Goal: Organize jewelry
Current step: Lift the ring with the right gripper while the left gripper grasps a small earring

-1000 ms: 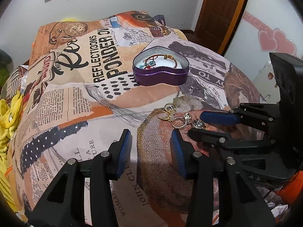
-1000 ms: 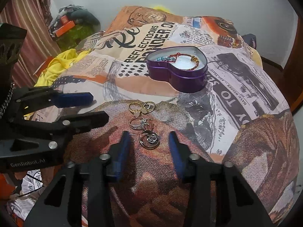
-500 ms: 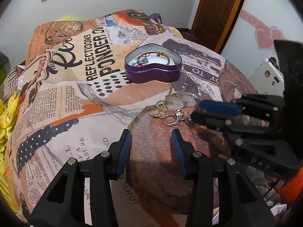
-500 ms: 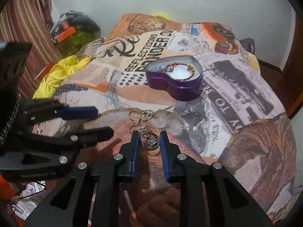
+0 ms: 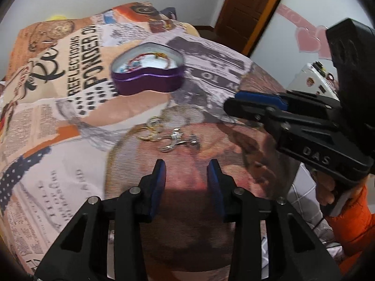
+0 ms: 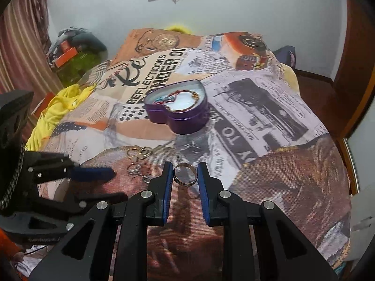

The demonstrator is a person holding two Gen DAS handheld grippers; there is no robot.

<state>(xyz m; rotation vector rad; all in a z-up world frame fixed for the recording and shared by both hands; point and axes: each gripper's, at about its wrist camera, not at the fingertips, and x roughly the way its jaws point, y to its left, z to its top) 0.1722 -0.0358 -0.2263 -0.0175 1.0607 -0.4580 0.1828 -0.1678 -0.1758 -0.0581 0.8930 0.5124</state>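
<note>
The step in hand looks like carrying one ring over to the box. The right tool (image 6: 185, 172) holds a silver ring (image 6: 185, 173) between its two blue pads, pinched at the sides, and the ring sits up off the bed (image 6: 269, 121). The pads are close together, just as wide as the ring.

The purple heart-shaped box (image 6: 178, 110) is farther back on the bed, lid off, with a beaded bracelet (image 6: 187, 94) already lying inside on the white bottom. So I think the next move is to bring the ring over the open box and let go there. The ring is small and smooth, so it could slip out if the squeeze gets loose on the way. It also needs to drop inside the rim and not on the blanket.

The left tool (image 5: 186, 172) holds nothing. Its pads stand apart, about half open, and it hangs low over the bed, just short of the other jewelry. That little pile of gold and silver rings (image 5: 167, 135) lies on the printed blanket, between the left tool and the box, and it is not put away yet.
</note>
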